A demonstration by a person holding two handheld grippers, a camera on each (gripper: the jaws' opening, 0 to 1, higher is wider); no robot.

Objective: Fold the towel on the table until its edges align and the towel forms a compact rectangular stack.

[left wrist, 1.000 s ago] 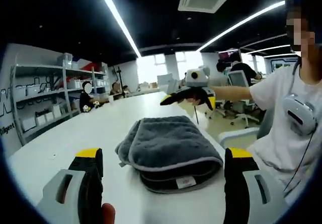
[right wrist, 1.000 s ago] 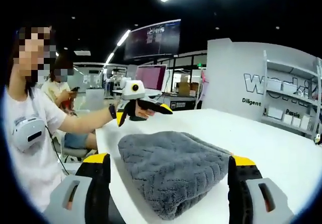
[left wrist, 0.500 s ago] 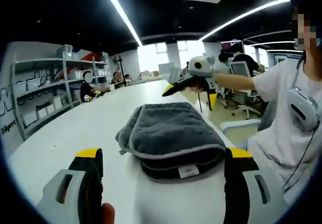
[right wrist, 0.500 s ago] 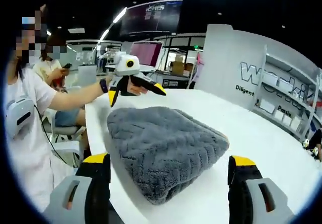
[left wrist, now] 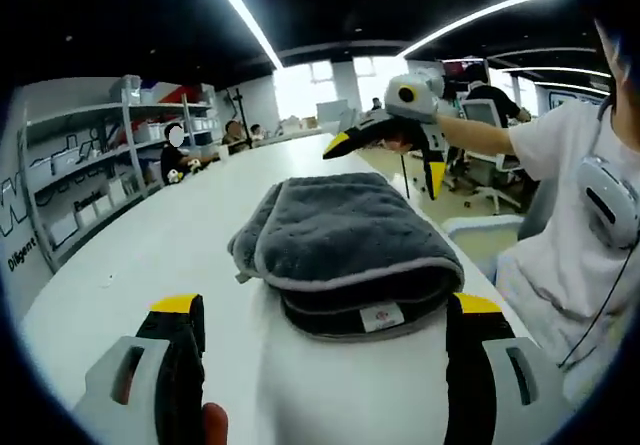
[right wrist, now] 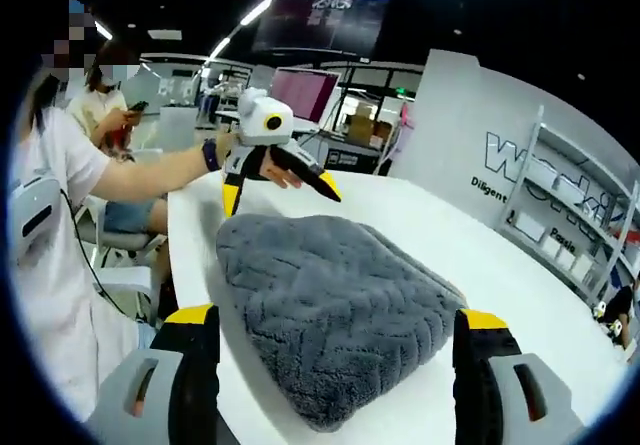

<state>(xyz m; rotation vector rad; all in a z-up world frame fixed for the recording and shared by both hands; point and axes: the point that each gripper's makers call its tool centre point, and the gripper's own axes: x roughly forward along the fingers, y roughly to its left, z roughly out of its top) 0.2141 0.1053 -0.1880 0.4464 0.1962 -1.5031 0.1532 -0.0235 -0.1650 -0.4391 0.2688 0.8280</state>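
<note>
Near the long edge of the white tabletop (left wrist: 130, 265), on the seated person's side, the gray towel (left wrist: 345, 250) lies as a thick folded stack. I see its layered fold and a small white label (left wrist: 378, 317) facing my left gripper (left wrist: 318, 365), whose jaws stand wide apart with nothing between them.

Compared with a second ago, both of my cameras have closed in on the stack: it fills more of the left gripper view and of the right gripper view. The towel itself has not shifted on the tabletop; the change is my hands. My right gripper (right wrist: 335, 370), seen in its own view, is also spread wide and empty, with the towel's rounded, herringbone-textured end (right wrist: 335, 315) just ahead of it. In each view the opposite gripper hovers above the far end of the towel, clear of the cloth, jaws parted, and it sits higher over the stack than before.

I judge the folding to be essentially done: the layers look stacked, edges roughly together, though the upper layer overhangs the lower ones slightly at the label end, so a small squaring nudge may be worth it.

The stack's long axis runs from one gripper toward the other, along the tabletop's length; the labelled fold points at my left gripper and the rounded end at my right.
</note>
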